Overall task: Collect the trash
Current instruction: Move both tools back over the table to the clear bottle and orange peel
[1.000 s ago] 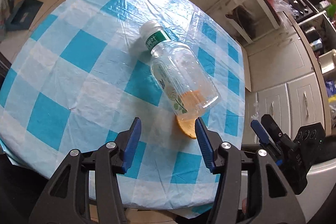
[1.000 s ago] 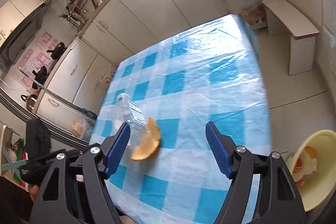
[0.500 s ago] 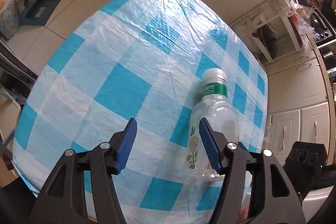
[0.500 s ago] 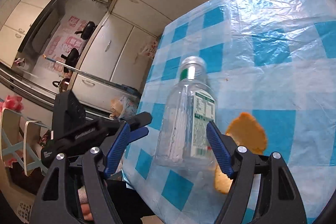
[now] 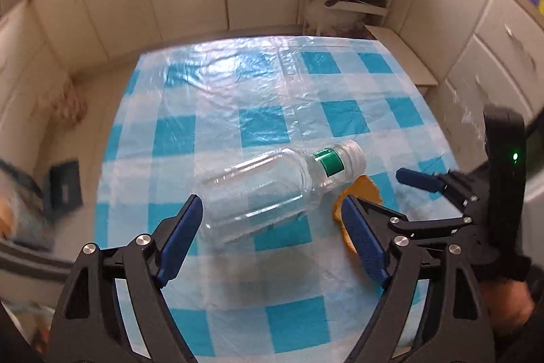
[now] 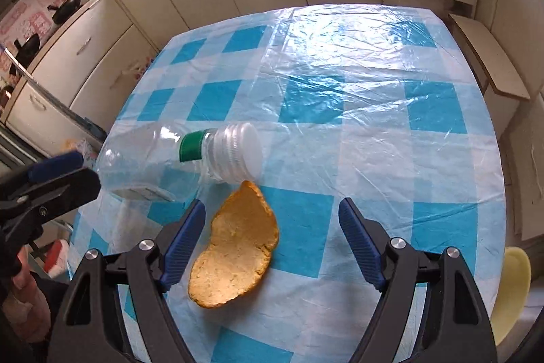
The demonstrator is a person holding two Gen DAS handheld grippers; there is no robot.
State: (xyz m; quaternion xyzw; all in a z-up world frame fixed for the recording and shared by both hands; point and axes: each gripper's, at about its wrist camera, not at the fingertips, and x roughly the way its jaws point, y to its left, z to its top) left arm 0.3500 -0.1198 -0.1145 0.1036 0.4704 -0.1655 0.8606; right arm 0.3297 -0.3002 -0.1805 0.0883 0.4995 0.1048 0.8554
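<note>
Two open grippers hang over one bottle and one peel on the checked table.

The left gripper (image 5: pixel 272 237) has just been opening its jaws wide, and the empty plastic bottle (image 5: pixel 272 189) lies on its side just past its fingertips, not pinched. The bottle's long side runs across the jaws, with the cap (image 6: pixel 243 152) pointing toward the right gripper (image 6: pixel 272 240). That gripper's jaws have been opening too, and they hold nothing. The orange peel (image 6: pixel 238 247) lies flat between its fingers, nearer the left finger, with its long side pointing away toward the cap, which it nearly touches. So the left hand is nearer the bottle and the right hand is nearer the peel. A yellow bowl (image 6: pixel 513 288) sits low, off the table's edge. The count is one bottle, one peel, one bowl, two grippers.
</note>
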